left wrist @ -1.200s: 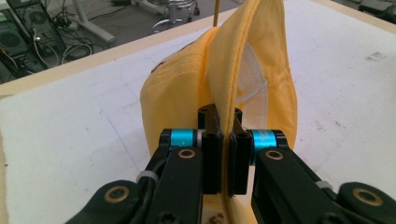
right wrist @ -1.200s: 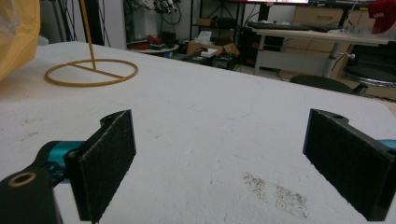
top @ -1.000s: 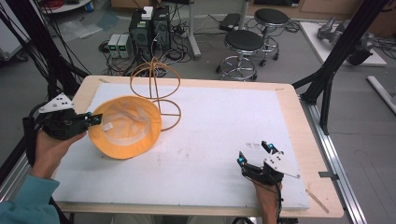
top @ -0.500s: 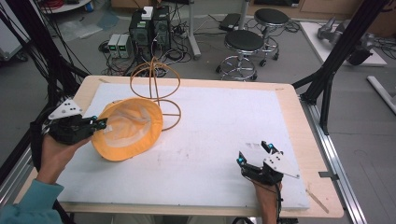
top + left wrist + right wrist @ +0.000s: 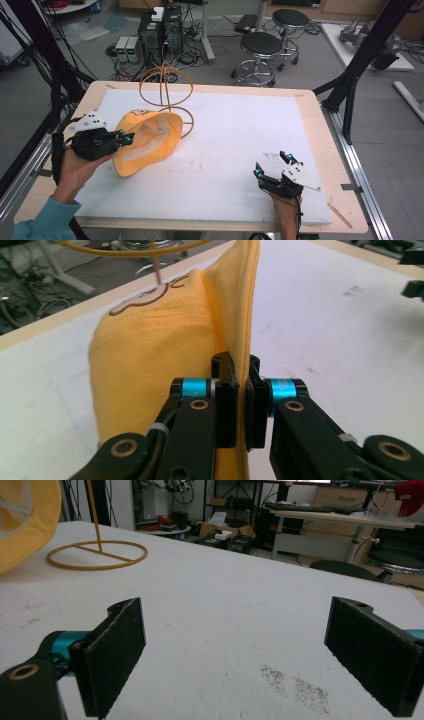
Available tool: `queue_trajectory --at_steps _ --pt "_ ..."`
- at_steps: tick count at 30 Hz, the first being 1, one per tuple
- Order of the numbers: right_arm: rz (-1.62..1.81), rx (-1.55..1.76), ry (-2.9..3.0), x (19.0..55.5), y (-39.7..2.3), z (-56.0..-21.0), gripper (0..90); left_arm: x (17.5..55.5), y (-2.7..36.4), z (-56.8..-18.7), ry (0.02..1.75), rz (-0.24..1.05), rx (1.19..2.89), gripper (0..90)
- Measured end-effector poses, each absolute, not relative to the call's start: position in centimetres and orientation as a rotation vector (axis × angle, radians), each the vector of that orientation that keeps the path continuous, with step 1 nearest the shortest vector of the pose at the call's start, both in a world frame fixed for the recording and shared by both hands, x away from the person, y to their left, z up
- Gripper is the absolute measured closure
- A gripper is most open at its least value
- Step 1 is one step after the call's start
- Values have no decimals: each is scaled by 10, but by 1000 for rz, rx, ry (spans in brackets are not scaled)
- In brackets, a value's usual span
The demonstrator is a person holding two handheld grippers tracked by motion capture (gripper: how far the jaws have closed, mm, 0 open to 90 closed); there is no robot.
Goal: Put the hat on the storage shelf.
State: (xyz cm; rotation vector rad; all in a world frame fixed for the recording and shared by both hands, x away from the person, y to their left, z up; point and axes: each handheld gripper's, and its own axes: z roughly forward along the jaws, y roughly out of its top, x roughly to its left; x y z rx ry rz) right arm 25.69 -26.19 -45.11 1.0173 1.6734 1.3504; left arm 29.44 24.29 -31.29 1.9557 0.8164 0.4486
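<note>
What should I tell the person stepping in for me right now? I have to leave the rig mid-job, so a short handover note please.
Left gripper: shut on the brim of the yellow hat, holding it tilted with its opening toward the table middle.
Right gripper: open, nothing between the jaws, resting near the front right of the white mat.
Wire hat stand: upright at the back of the mat, just behind the hat, bare.
Done: hat gripped and lifted at one edge.
Left: probably setting the hat on the stand; right gripper is free to help.
</note>
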Motion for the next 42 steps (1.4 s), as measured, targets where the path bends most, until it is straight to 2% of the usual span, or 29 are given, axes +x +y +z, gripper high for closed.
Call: queue_trajectory --at_steps 9,23,31,33,36,39,42 --pt "1350 1019 1674 257 -262 -451 83 293 214 -320 763 316 1928 851" --pt "1353 1021 1673 257 -262 -451 83 287 169 -334 667 133 1947 725" --pt "1353 1019 1672 257 -261 -451 83 283 147 -343 614 8 1959 526" --pt "1354 1023 1675 257 -261 -451 83 281 143 -345 608 7 1978 479" --pt "1355 1023 1675 257 -261 -451 83 279 138 -350 602 -5 1999 341" --pt "1355 1024 1675 257 -261 -451 83 274 135 -350 581 8 2006 245" --pt "1355 1023 1675 257 -261 -451 83 272 135 -346 570 19 1985 217"
